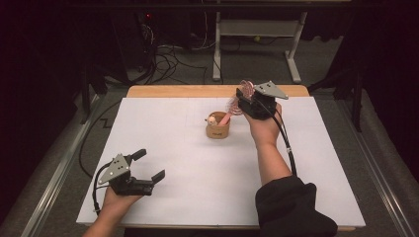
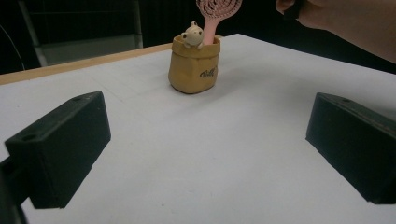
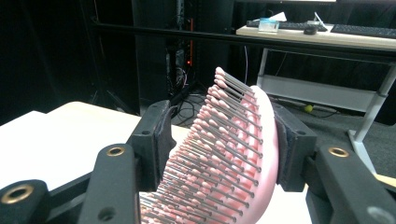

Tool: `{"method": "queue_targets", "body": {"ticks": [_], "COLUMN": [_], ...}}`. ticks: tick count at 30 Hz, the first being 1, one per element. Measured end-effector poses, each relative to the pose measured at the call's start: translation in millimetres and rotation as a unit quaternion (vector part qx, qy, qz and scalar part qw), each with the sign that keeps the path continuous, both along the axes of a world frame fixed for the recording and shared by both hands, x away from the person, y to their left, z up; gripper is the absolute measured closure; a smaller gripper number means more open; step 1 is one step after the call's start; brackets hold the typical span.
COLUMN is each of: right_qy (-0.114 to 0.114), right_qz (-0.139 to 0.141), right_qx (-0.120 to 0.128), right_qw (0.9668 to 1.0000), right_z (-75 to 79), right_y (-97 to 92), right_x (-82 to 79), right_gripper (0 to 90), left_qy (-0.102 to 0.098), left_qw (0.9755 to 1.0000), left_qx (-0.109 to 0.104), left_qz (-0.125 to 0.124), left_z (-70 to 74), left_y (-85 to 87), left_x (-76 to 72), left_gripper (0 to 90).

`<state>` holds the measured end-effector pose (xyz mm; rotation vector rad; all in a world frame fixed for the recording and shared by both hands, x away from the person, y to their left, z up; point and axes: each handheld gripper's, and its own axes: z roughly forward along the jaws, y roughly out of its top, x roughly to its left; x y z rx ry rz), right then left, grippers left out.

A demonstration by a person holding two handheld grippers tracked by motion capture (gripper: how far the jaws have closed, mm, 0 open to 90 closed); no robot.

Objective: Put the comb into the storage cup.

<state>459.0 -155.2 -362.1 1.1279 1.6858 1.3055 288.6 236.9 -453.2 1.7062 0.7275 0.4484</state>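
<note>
Gripping pink hairbrush (image 3: 233, 154) head — right tool (image 3: 219, 140), handle in tan pouch (image 1: 218, 129), left tool (image 1: 150, 165) wide open — empty

A small tan fabric pouch-shaped holder (image 1: 218, 130) stands on the white-topped bench (image 1: 197, 163), behind its middle. In it, at its left, sits a little cream toy bear (image 1: 212, 119); at its right stands the handle of a pink plastic hairbrush (image 1: 236, 103), leaning up to the right, its head between the jaws of the right gripper (image 1: 245, 95). The left gripper (image 1: 148, 165) hovers well apart at the bench's near left.
</note>
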Motion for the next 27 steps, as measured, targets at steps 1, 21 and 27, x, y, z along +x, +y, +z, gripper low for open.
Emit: {"method": "queue_targets", "body": {"ticks": [1,21,27], "right_qy": [0.001,0.014,0.017], "right_qz": [0.0,-0.004,-0.006], "right_qx": [0.0,0.011,0.012], "right_qw": [1.0,0.9998,0.9998], "right_z": [-0.2,-6.4,-8.2], "right_y": [-0.3,-10.1,-12.2], "right_x": [0.1,3.5,4.2], "right_gripper": [47.1,46.1,45.8], "left_qy": [0.0,0.002,0.003], "left_qw": [1.0,1.0,1.0], "left_qx": [0.0,0.002,0.002], "left_qz": [-0.001,-0.002,-0.003], "left_z": [-0.1,-0.8,-1.0], "left_y": [-0.1,-0.6,-0.8], "left_x": [0.0,0.4,0.5], "left_gripper": [0.5,0.5,0.5]}}
